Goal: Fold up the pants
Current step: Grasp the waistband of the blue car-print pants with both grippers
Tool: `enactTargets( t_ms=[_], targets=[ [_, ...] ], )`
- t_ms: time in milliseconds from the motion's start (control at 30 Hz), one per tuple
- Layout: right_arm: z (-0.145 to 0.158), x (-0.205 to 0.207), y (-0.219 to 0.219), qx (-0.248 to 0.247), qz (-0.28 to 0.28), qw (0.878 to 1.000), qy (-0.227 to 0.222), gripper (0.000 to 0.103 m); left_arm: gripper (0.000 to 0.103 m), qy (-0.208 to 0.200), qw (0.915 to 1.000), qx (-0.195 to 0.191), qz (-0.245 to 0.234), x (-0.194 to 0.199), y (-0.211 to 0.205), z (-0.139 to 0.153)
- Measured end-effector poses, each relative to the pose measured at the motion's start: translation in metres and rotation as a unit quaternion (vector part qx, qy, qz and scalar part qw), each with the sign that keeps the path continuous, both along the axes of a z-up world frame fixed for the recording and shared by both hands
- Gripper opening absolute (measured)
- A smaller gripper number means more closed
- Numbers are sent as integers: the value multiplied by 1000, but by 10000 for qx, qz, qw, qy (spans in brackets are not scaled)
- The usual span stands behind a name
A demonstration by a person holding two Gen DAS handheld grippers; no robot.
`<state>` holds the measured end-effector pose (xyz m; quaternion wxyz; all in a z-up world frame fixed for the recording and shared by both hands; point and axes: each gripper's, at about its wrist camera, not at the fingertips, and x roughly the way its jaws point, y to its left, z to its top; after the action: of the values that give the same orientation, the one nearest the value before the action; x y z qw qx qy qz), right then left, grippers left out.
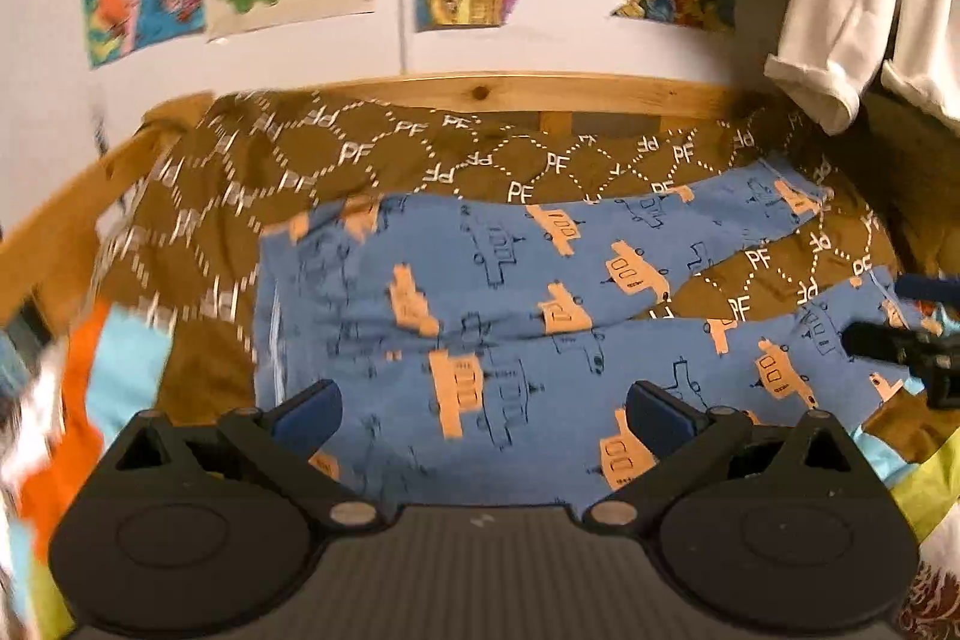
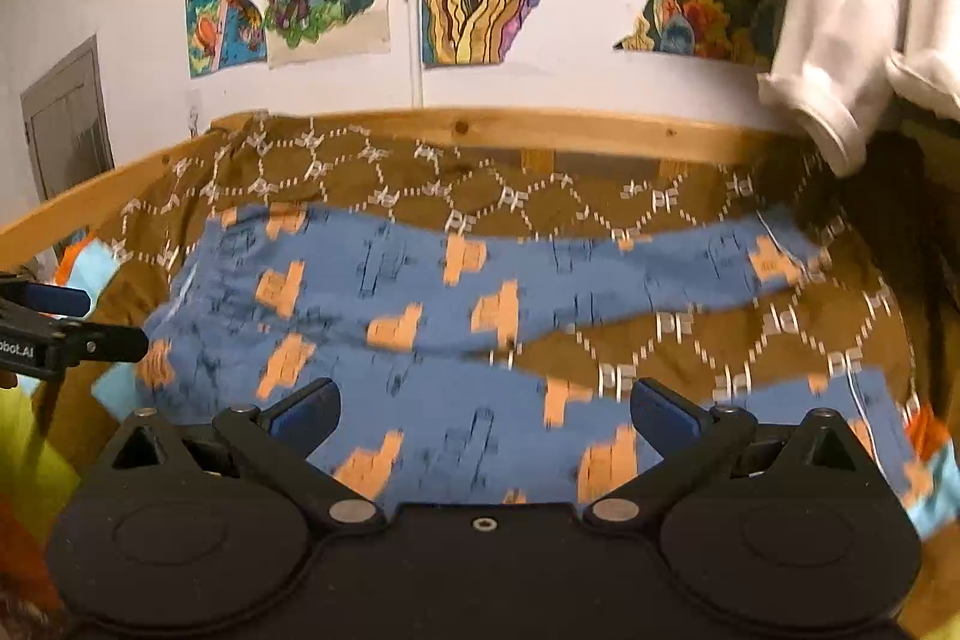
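Blue cotton pants with orange truck print [image 1: 480, 316] lie lengthwise left-to-right ahead of my spread left gripper [image 1: 480, 415] and spread right gripper [image 2: 483, 412], legs toward the right.

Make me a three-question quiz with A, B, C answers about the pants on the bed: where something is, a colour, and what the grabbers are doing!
1. Where do the pants lie?
A. on the brown blanket
B. on the floor
C. on a chair

2. What colour are the pants?
A. red with stars
B. blue with orange shapes
C. plain green

3. How are the left gripper and right gripper?
A. both open, holding nothing
B. both shut on the pants
C. one holds a sock

Answers: 1 A, brown cloth shows all round them. 2 B, the fabric is blue with orange prints. 3 A, the fingers stand wide apart above the cloth.
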<state>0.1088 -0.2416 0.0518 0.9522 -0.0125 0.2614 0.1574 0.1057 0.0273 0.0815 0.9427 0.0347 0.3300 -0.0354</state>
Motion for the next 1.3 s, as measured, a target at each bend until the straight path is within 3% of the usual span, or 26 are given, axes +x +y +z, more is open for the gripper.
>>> enactTargets(
  t_ms=[133,333,467,567,700,867,967,1133,1200,1267,1300],
  targets=[
    [11,36,-1,9,250,9997,-1,102,103,96,9990,426,-95,35,-5,15],
    [16,96,6,-568,1079,9925,-100,102,103,-142,9956,881,280,100,21,12],
    [15,144,10,-646,1725,9816,499,102,103,-310,9908,1256,385,147,45,-1],
    [14,175,14,-947,1972,9746,482,102,103,-200,9885,1461,329,184,60,-11],
    [5,217,24,-1429,1916,9705,324,102,102,105,9918,1268,69,226,78,-23],
    [-16,301,38,-1381,2191,9626,796,102,96,510,9908,1094,-609,261,89,-34],
    [-28,344,49,-1249,2540,9515,1206,101,85,710,9878,1019,-938,277,88,-37],
    [-41,374,72,-1468,2880,9378,1265,89,72,1049,9808,973,-1325,292,77,-37],
    [-49,382,81,-1696,2923,9324,1283,76,59,1200,9770,1138,-1347,298,72,-39],
    [-59,389,85,-1894,2928,9271,1371,68,29,1387,9746,1228,-1255,304,69,-42],
    [-63,391,85,-1935,2970,9240,1436,67,24,1529,9730,1225,-1220,308,68,-45]
  ],
)
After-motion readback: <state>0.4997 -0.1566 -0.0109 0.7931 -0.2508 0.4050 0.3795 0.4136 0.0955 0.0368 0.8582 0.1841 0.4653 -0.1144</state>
